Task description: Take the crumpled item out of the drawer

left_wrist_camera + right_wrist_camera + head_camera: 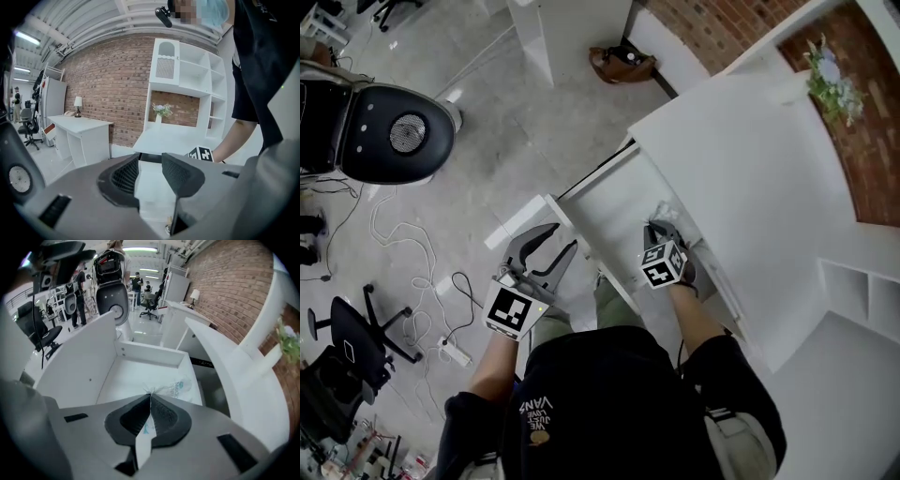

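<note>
The white drawer [609, 202] stands pulled out of the white desk [741, 178]. Inside it lies a crumpled white plastic item [180, 389] with teal print, near the drawer's right wall; in the head view it shows as a pale wad [664, 215]. My right gripper [150, 397] is down in the drawer, jaws shut on a pinched edge of that item, a strip of which runs back between the pads. It shows in the head view too [656, 228]. My left gripper [551, 242] hangs outside the drawer's front corner, jaws open and holding nothing.
A black-and-white machine [384, 131] stands on the grey floor at upper left, with cables [403, 253] and an office chair [352, 328] nearby. A brown bag [622, 64] lies by the wall. A small plant [832, 80] sits on the desk. White shelving [853, 291] is at right.
</note>
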Tool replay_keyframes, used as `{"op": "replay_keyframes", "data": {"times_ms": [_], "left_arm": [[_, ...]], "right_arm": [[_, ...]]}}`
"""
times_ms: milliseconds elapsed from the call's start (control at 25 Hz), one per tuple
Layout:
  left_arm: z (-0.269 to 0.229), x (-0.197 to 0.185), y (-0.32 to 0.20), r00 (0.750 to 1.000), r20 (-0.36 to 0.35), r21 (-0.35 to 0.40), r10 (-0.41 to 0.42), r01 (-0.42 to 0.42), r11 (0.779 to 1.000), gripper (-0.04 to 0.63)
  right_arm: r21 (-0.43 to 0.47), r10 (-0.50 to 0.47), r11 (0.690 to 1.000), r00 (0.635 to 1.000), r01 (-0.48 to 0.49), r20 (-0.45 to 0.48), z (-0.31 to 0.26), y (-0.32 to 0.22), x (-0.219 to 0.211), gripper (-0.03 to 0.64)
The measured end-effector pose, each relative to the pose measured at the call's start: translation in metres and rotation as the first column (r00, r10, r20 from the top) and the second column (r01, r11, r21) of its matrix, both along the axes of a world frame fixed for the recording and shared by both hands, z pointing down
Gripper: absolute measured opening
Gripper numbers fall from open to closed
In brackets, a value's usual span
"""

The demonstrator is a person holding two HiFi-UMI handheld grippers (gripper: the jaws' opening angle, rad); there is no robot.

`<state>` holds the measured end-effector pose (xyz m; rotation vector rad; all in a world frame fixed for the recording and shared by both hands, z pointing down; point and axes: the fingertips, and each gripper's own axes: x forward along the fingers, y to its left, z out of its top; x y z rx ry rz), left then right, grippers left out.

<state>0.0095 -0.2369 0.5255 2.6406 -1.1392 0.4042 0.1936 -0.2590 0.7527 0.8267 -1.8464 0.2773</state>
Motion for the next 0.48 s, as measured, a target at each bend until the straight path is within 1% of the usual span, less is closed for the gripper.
{"op": "replay_keyframes", "data": {"times_ms": [160,320,400,480], "left_arm": [[-0.011,-0.001,0.006,1.0,-0.006,0.005,0.026,-0.026,1.0,0.137],[-0.019,-0.001,0.017,0.999,-0.012,0.013,0.047,-0.047,0.999,0.136],[-0.024,-0.004,0.023,0.998,-0.014,0.019,0.054,-0.054,0.998,0.136],[-0.027,-0.005,0.03,0.998,-0.019,0.023,0.065,-0.065,0.998,0.135]], "right_arm": [[0.056,0.066,0.996,0.995,-0.071,0.08,-0.038,0.006,-0.011,0.005],[0.142,0.066,0.987,0.992,-0.081,0.107,-0.077,0.015,-0.02,0.005],[0.166,0.095,0.979,0.983,-0.121,0.156,-0.1,0.021,-0.025,0.005],[0.174,0.145,0.967,0.963,-0.187,0.228,-0.122,0.026,-0.028,0.005]]}}
